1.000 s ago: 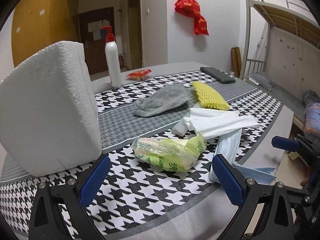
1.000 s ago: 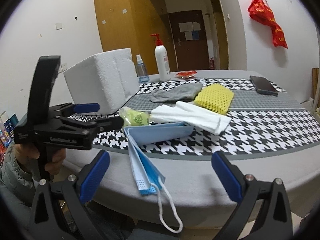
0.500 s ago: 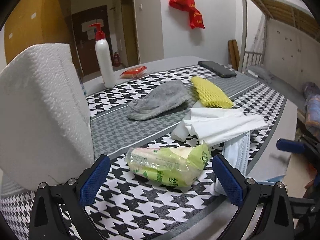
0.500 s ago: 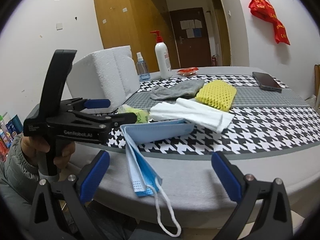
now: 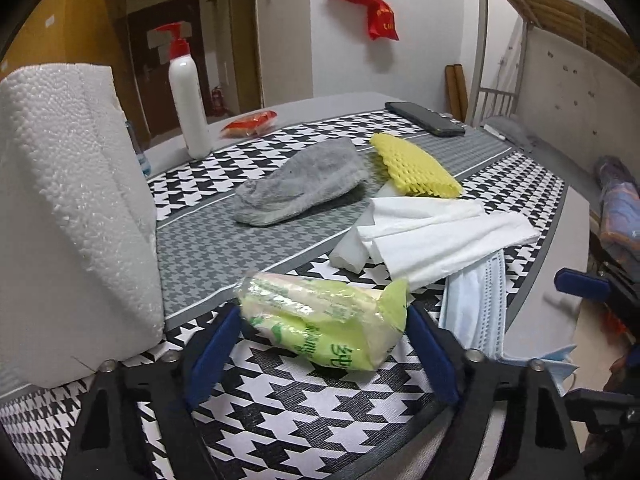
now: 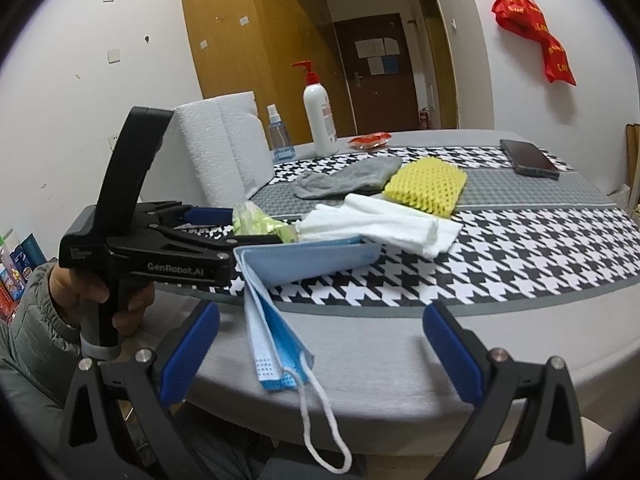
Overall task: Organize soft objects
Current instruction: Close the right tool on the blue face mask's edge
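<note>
A green tissue pack [image 5: 320,320] lies on the houndstooth cloth, between the blue pads of my left gripper [image 5: 322,328]. Its jaws are closing; the pads have reached the pack's two ends without squashing it. The right wrist view shows the left gripper [image 6: 236,226] from the side, held by a hand. A blue face mask [image 6: 276,304] hangs over the table's front edge. Behind lie folded white tissues [image 5: 432,236], a grey sock [image 5: 300,188] and a yellow foam net [image 5: 412,168]. My right gripper [image 6: 322,344] stands open off the table's edge, holding nothing.
A white foam box [image 5: 68,208] stands close on the left of the pack. At the back are a pump bottle [image 5: 188,92], a small spray bottle [image 6: 278,136], a red packet [image 5: 250,122] and a phone [image 5: 424,118]. A bunk bed frame [image 5: 560,12] stands to the right.
My left gripper has come forward and down over the green pack, and its jaws have narrowed onto the pack's ends. The right gripper has stayed where it was.
</note>
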Available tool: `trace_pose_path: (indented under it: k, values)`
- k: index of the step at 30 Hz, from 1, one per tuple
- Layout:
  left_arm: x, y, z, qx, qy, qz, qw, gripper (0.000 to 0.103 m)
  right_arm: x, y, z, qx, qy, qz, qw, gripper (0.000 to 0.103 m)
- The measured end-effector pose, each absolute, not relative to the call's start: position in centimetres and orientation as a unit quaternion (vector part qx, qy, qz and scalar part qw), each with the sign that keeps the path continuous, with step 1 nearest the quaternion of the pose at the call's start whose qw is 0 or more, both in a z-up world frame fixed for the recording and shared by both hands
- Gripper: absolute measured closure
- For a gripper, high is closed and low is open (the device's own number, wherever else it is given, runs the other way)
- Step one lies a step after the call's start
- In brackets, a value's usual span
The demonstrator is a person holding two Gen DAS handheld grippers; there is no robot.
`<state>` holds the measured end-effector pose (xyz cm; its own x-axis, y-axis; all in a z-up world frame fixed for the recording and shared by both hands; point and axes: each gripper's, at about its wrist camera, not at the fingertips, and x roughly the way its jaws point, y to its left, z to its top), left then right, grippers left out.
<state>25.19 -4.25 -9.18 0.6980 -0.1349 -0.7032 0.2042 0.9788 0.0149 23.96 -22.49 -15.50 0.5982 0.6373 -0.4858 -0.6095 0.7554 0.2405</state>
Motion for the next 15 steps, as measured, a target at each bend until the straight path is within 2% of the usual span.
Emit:
trace_pose_path:
  k: [6,15]
  values:
    - [25.0,-4.3,-9.4,0.041,0.379,-0.103,0.919,0.03,23.9,-22.3,-15.4,0.023,0.282,0.348,0.894,0.0]
    - [24.5,-3.6,-9.3,0.017,0.371,-0.118,0.921,0.031,23.3,-21.2,-15.1,0.008,0.281,0.354,0.892,0.0]
